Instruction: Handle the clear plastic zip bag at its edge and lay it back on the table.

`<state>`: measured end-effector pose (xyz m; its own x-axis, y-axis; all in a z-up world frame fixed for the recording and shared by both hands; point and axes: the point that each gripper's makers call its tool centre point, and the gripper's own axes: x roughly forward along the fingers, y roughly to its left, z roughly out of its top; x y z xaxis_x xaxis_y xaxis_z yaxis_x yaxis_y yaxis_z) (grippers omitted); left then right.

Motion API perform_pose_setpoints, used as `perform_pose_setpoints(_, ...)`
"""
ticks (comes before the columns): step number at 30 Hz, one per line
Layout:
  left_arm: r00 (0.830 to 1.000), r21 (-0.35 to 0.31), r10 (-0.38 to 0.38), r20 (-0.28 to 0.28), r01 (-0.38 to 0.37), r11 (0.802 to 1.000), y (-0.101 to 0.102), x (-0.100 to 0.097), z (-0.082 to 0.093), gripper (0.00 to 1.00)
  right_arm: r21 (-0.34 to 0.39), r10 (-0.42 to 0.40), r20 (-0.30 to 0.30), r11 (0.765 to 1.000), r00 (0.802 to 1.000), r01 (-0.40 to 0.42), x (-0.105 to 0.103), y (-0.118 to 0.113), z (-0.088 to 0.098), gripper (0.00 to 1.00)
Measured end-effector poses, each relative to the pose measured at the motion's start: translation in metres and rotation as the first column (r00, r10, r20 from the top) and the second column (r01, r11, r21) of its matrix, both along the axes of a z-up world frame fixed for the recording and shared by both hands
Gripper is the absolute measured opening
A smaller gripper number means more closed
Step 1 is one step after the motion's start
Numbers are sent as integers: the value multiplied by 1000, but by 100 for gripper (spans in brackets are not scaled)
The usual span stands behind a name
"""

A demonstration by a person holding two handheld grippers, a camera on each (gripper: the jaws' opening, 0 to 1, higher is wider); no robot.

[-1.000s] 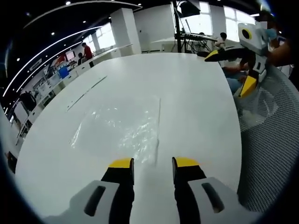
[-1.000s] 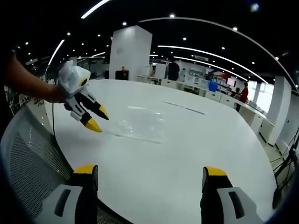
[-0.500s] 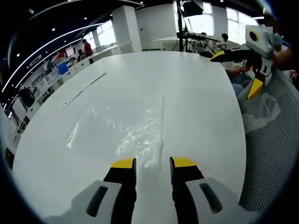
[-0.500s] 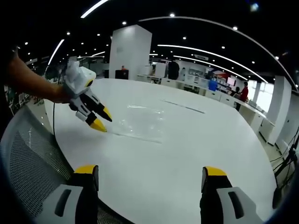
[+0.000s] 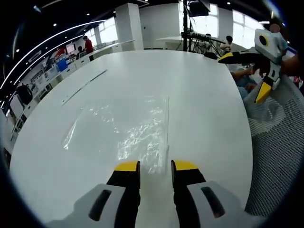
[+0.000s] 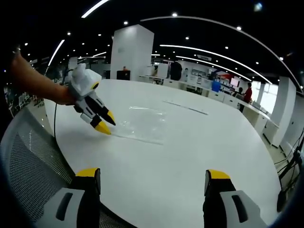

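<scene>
The clear plastic zip bag [image 5: 128,128] lies flat and crinkled on the white table [image 5: 204,118]. My left gripper [image 5: 156,166] hangs low over the bag's near edge, its yellow-tipped jaws open by a narrow gap with the bag's corner just ahead of them. In the right gripper view the left gripper [image 6: 107,125] points down at the near-left edge of the bag [image 6: 142,124], held by a person's hand. My right gripper [image 6: 153,175] stands wide open above the table's near side, holding nothing. The right gripper [image 5: 244,75] also appears at the upper right of the left gripper view.
A grey mesh chair back [image 5: 278,142] stands by the table's edge, seen again as the mesh chair back [image 6: 28,156]. A long thin clear strip [image 5: 83,88] lies beyond the bag. Desks, a pillar and people fill the room behind.
My left gripper has come down and forward to the bag's near edge, and its jaws have narrowed a little. The right gripper has stayed in place.
</scene>
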<state>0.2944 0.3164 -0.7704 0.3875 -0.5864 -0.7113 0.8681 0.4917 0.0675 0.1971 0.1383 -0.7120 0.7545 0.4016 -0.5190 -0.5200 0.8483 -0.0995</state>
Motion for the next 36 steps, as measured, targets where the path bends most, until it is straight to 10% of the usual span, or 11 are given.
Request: perform_pose_setpoints(36,997,2,-70,-45,70,998,-8,-2,-7,6,-4,-4,-14,1000,1000,4,0,-1,-2,89)
